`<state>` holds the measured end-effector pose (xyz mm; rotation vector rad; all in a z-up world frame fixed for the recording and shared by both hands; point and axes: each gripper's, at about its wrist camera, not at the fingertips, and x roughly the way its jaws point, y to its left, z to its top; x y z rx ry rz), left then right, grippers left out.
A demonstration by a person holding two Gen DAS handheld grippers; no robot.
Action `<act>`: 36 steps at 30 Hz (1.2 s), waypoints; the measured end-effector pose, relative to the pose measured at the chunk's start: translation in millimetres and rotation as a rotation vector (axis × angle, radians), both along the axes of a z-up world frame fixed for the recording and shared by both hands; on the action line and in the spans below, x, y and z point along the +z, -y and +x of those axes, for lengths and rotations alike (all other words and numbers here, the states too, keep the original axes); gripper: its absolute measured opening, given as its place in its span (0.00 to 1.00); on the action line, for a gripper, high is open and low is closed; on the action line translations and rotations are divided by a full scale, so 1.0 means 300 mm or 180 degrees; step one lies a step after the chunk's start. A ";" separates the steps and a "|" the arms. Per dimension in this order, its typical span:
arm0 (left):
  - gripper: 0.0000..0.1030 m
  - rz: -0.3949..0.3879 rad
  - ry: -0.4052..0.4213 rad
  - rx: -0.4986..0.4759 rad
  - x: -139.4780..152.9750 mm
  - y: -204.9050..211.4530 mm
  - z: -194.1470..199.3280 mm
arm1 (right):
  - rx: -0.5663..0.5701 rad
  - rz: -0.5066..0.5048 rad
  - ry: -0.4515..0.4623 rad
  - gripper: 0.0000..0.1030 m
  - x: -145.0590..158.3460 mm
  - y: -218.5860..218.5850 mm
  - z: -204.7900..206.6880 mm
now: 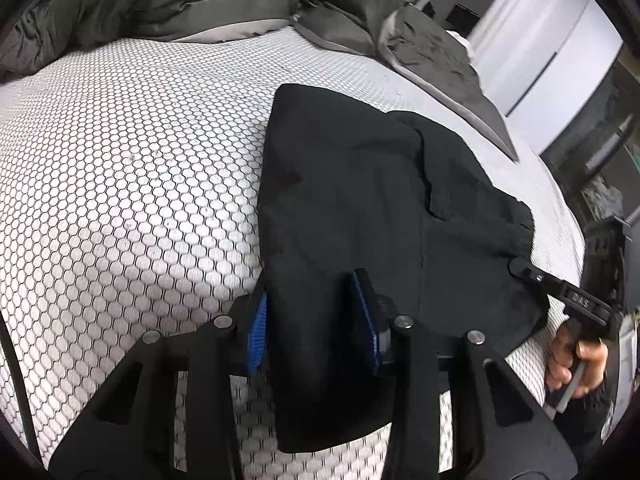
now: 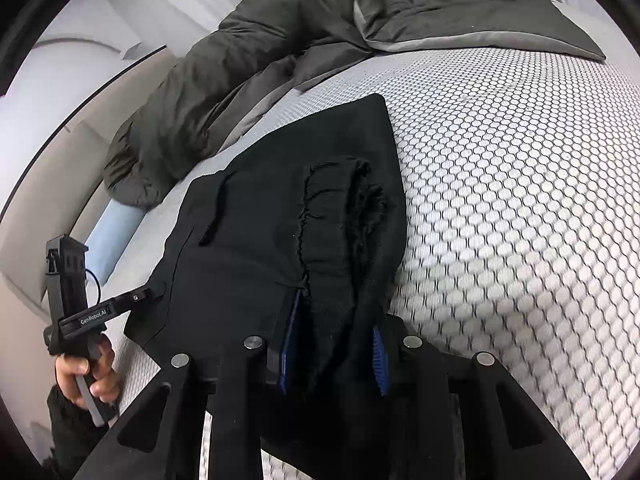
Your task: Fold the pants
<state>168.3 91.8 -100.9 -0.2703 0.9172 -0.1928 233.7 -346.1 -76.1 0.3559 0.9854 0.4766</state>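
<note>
Nearest to me, low in the left wrist view, my left gripper [image 1: 316,320] has its blue pads [image 1: 258,332] on either side of a flat fold of the black pants [image 1: 360,184], and the cloth runs straight down between the fingers; the pads look pressed to it, so I read this as a grasp on the fabric. In the right wrist view my right gripper [image 2: 336,344] is likewise clamped on the pants [image 2: 280,220], here at the gathered elastic waistband [image 2: 340,200], which bunches up thick between the two blue pads [image 2: 380,360]. The pants lie on the mattress [image 1: 120,160], a white surface printed with a dark honeycomb pattern, doubled over into a short, broad shape with the waistband end toward my right side and the smooth folded edge toward my left. Each camera catches the other tool at the edge of its view: my right hand [image 1: 576,360] wraps the handle beside the cloth's corner, and my left hand [image 2: 88,376] does the same on the opposite side. Beyond the pants, a rumpled dark grey duvet [image 2: 192,96] is heaped along the far side of the bed, and a grey pillow [image 2: 480,12] rests near it.
</note>
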 end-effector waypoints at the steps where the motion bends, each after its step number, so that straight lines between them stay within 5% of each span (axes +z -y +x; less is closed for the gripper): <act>1: 0.35 0.0021 -0.0001 0.0027 0.005 0.006 0.000 | -0.0027 -0.0026 -0.0005 0.33 0.006 -0.002 0.006; 4: 0.42 0.0191 0.0049 0.0080 0.021 0.039 0.026 | -0.0096 -0.0252 0.0139 0.56 0.051 -0.019 0.006; 8: 0.78 0.0482 0.0391 0.0142 0.070 0.068 -0.082 | -0.0150 -0.0459 0.0581 0.86 0.132 -0.006 -0.072; 11: 0.94 0.0715 0.0750 0.0101 0.128 0.110 -0.182 | -0.0161 -0.0495 0.0922 0.98 0.198 0.009 -0.156; 19: 0.99 0.0944 0.1535 0.0130 0.276 0.181 -0.404 | -0.0139 -0.0257 0.1546 1.00 0.296 0.031 -0.353; 25: 0.99 0.0985 0.1534 0.0117 0.287 0.178 -0.475 | -0.0110 -0.0407 0.1687 1.00 0.294 0.000 -0.450; 36: 0.99 0.0917 0.1507 0.0065 0.258 0.194 -0.445 | -0.0042 -0.0425 0.1690 1.00 0.261 -0.047 -0.412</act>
